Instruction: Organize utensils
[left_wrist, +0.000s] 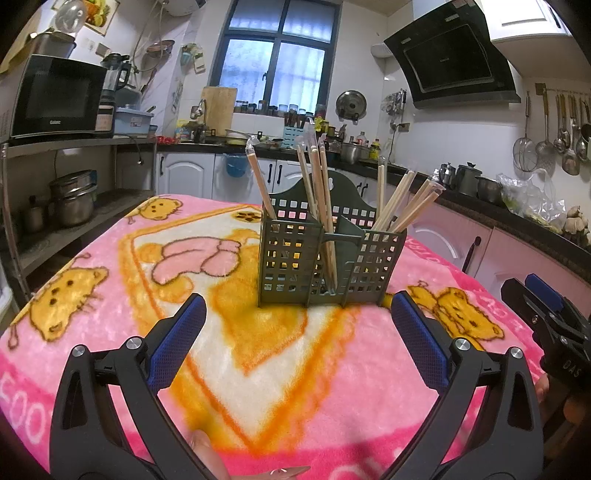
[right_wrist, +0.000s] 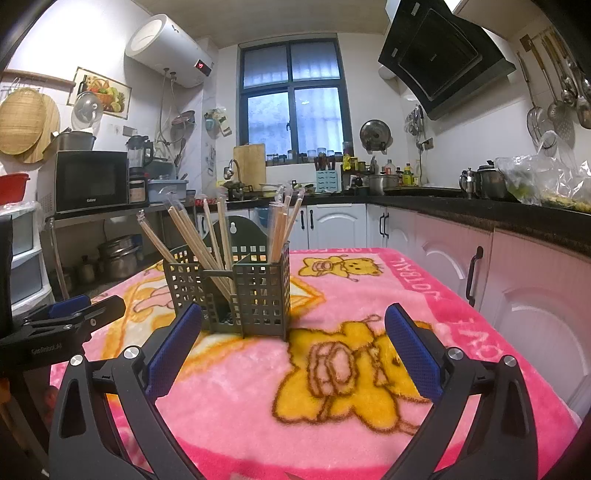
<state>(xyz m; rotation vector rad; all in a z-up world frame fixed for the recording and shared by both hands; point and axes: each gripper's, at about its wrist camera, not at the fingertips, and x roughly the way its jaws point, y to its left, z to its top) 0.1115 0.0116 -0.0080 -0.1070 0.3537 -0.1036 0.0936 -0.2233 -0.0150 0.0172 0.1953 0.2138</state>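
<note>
Pink blanket (left_wrist: 110, 258) with yellow bears covers table | green grid holder (left_wrist: 325, 258) stands upright mid-blanket; three compartments; wooden chopsticks (left_wrist: 321, 192) lean in each | left tongs (left_wrist: 299, 332) spread wide, empty, short of holder | right tongs (right_wrist: 293, 343) spread wide, empty, near holder

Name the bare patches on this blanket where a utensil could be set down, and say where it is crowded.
Free: the blanket between the left gripper and the green caddy, and the stretch right of the caddy ahead of the right gripper. Crowded: the caddy itself, bristling with leaning chopsticks.
</note>
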